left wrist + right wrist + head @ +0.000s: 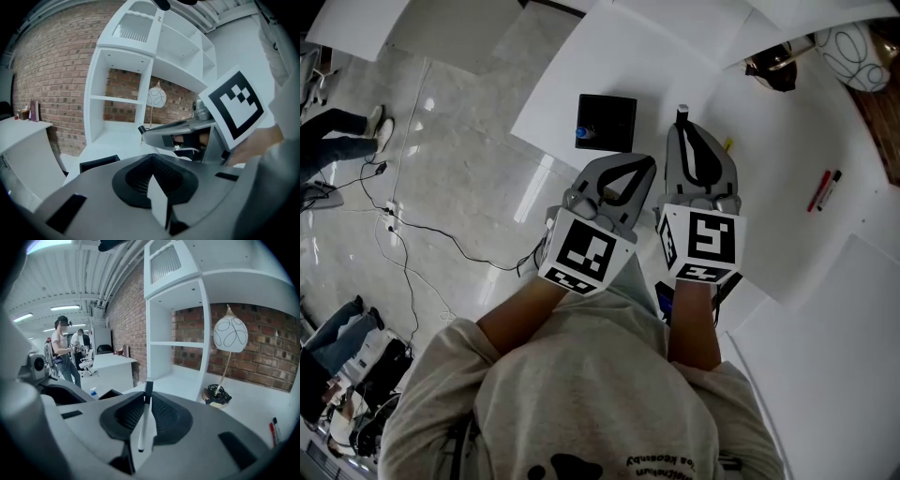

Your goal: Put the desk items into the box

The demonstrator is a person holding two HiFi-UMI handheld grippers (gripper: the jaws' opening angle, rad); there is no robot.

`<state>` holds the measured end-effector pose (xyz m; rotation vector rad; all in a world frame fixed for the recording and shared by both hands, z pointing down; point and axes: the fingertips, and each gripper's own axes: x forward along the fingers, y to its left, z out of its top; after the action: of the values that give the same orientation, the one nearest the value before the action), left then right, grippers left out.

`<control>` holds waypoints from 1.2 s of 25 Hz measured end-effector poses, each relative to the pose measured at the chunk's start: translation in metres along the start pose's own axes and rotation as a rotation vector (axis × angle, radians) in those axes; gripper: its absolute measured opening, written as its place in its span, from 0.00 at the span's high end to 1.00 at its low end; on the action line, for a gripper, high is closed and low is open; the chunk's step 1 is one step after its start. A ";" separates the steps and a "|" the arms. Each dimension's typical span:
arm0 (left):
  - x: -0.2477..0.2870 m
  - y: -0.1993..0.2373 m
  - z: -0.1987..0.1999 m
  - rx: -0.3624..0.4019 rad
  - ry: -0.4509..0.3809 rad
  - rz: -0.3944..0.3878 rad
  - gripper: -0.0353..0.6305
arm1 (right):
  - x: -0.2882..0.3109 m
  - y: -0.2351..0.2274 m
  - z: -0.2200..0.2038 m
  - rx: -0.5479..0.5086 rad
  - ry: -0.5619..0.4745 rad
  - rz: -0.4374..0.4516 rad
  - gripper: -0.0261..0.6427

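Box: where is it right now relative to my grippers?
In the head view, the black box sits on the white desk near its left edge, just beyond the tips of the left gripper.

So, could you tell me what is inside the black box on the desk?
A blue thing shows at one corner of the box; the rest of its dark inside cannot be made out.

The box point(607, 122) is sitting on the white desk: black, square, open at the top. A blue-capped item point(581, 134) is showing at its near left corner; whether it is inside cannot be told. The marker point(144, 420), white-bodied with a black cap, is being clamped between the jaws of the right gripper point(146, 397), cap pointing forward, just right of the box. A red pen point(818, 191) and a black pen point(831, 188) are lying side by side, well right of the box.
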<state>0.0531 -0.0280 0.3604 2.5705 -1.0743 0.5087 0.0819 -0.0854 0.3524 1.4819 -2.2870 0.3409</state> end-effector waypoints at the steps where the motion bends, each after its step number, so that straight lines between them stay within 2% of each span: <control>1: -0.002 0.001 0.001 0.000 -0.003 0.006 0.94 | 0.000 0.004 0.003 -0.004 -0.011 0.008 0.87; 18: -0.035 0.032 -0.001 -0.020 -0.017 0.101 0.94 | 0.013 0.068 0.047 -0.111 -0.167 0.143 0.87; 30: -0.056 0.064 -0.019 -0.052 0.004 0.174 0.94 | 0.031 0.101 0.048 -0.130 -0.224 0.231 0.87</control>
<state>-0.0339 -0.0289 0.3623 2.4436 -1.3000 0.5198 -0.0310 -0.0889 0.3247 1.2487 -2.6113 0.0893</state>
